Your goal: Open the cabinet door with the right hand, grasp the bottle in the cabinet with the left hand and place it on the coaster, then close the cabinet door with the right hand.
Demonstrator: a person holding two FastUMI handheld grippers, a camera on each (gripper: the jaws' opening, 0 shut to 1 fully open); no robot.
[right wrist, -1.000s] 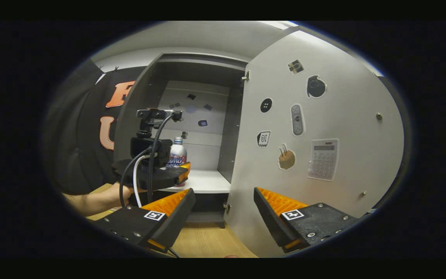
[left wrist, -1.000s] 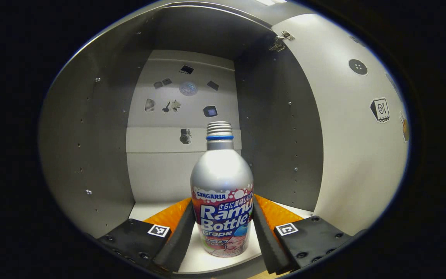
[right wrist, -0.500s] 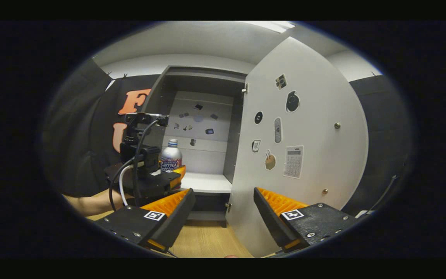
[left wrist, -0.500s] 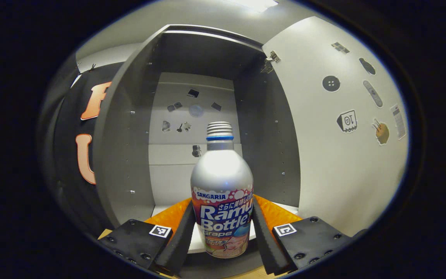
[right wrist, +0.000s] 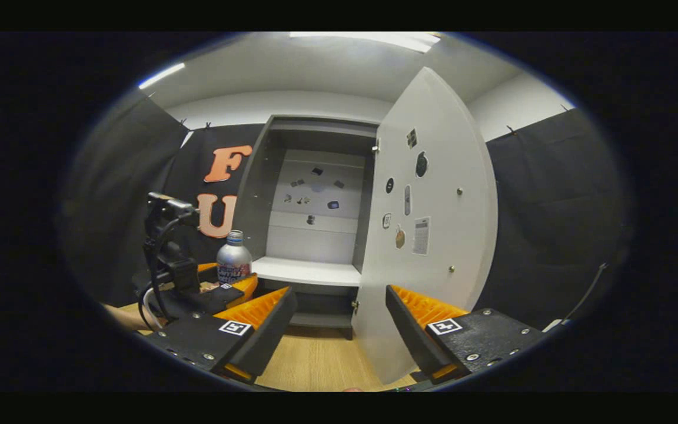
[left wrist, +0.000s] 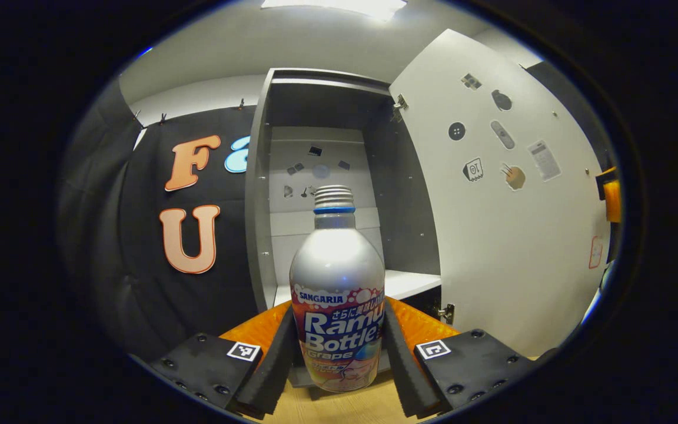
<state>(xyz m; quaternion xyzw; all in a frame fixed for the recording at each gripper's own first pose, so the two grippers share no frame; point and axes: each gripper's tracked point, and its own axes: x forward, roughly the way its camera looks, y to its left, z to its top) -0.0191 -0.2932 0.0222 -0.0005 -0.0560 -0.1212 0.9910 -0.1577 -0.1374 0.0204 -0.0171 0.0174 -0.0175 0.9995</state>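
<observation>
1. Your left hand-held gripper (left wrist: 339, 353) is pinching the silver aluminium bottle (left wrist: 338, 294) low, outside the grey cabinet (left wrist: 315, 176); tilting risks slipping.
2. Your right hand-held gripper (right wrist: 339, 321) is hanging spread near the white cabinet door (right wrist: 433, 235); it could bump it.

The left tool (left wrist: 339, 353) has both fingers pressed against the sides of the upright bottle (left wrist: 337, 294), which stands between them. The right tool (right wrist: 341, 321) hangs with its fingers spread wide and nothing between them, the left tool ahead to its left with a forearm (right wrist: 124, 318) behind it.
</observation>
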